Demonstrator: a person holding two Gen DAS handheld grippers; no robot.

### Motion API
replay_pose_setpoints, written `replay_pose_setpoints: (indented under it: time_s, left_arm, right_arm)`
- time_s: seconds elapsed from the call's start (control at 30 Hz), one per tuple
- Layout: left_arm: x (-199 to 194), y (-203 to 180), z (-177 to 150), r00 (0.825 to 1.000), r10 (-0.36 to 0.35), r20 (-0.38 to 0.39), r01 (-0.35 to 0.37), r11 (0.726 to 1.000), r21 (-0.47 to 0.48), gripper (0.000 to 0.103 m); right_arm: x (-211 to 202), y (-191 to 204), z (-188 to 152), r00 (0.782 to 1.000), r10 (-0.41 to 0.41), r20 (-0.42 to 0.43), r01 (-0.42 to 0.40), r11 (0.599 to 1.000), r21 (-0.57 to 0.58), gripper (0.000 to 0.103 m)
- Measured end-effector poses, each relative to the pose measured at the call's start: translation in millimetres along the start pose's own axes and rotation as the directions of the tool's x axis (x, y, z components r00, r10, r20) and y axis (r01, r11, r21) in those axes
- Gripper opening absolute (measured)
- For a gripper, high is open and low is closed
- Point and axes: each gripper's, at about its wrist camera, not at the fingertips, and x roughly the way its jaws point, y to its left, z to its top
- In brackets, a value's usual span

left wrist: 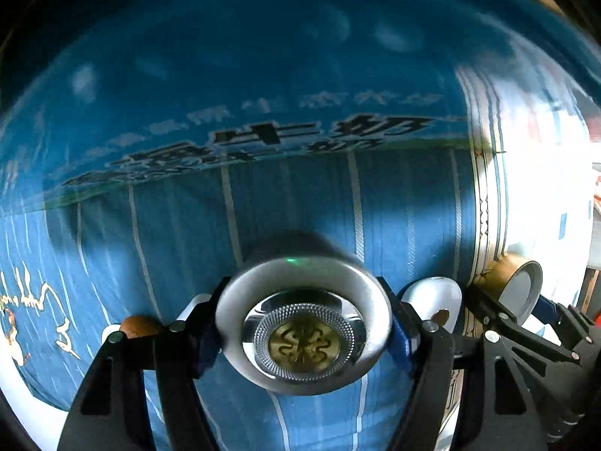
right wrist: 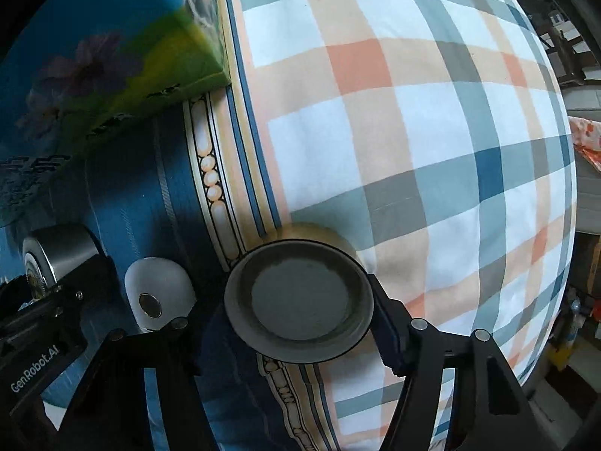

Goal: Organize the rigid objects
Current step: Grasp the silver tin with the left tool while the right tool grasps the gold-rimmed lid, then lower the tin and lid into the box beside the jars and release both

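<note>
My left gripper (left wrist: 304, 323) is shut on a silver round can (left wrist: 304, 323) with a gold embossed lid, held end-on above blue striped bedding; it also shows in the right wrist view (right wrist: 60, 255). My right gripper (right wrist: 300, 304) is shut on a tan cylinder with a grey metal end (right wrist: 300, 300), seen at the right of the left wrist view (left wrist: 520, 285). A white rounded object with a round metal spot (right wrist: 156, 289) lies on the bedding between the two grippers, also in the left wrist view (left wrist: 434, 297).
A large blue carton with black Chinese characters (left wrist: 263, 86) stands on the bed ahead; its green flowered side shows in the right wrist view (right wrist: 112, 67). A plaid sheet (right wrist: 413, 131) covers the right. A small brown round thing (left wrist: 139, 325) lies by the left finger.
</note>
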Motion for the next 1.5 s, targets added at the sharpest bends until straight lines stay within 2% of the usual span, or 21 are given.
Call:
replay_pose_setpoints:
  time_s: [0.2,0.27,0.6,0.83,0.93,1.13,1.3,1.5]
  left_arm:
    - [-7,7,-16,1.0,0.012,0.012,-0.012,1.0,-0.008,0.069]
    - [-20,-2,-18,1.0,0.011,0.019,-0.011,1.0,-0.014,0.069]
    - [-57,8,-61,0.996,-0.04,0.084,0.043,0.998,-0.036,0.069]
    - [-110,17,-86,0.985,-0.057,0.162,0.061,0.998,-0.019,0.069]
    - [-132,21,-92,0.976,-0.062,0.21,0.067,0.998,-0.019,0.069]
    - [-159,26,-101,0.965,-0.064,0.256,0.076,0.996,-0.039,0.069]
    - [-174,34,-99,0.955,-0.061,0.29,0.079,0.996,-0.052,0.069]
    - [-202,41,-92,0.939,-0.107,0.328,0.13,0.99,-0.049,0.069]
  right_arm:
    - [-5,12,-3,1.0,0.017,-0.026,-0.017,1.0,-0.017,0.067]
    - [-8,8,-5,0.999,0.031,-0.026,-0.032,0.999,-0.029,0.067]
    - [-56,15,-51,0.995,0.093,0.031,-0.088,0.985,-0.146,0.067]
    - [-90,22,-76,0.99,0.129,0.061,-0.114,0.97,-0.213,0.067]
    - [-113,25,-87,0.991,0.118,0.069,-0.095,0.956,-0.278,0.067]
    - [-137,20,-76,0.985,0.137,0.103,-0.1,0.948,-0.303,0.067]
    - [-155,33,-70,0.979,0.16,0.126,-0.112,0.94,-0.323,0.067]
    - [-171,46,-63,0.967,0.211,0.14,-0.153,0.927,-0.342,0.067]
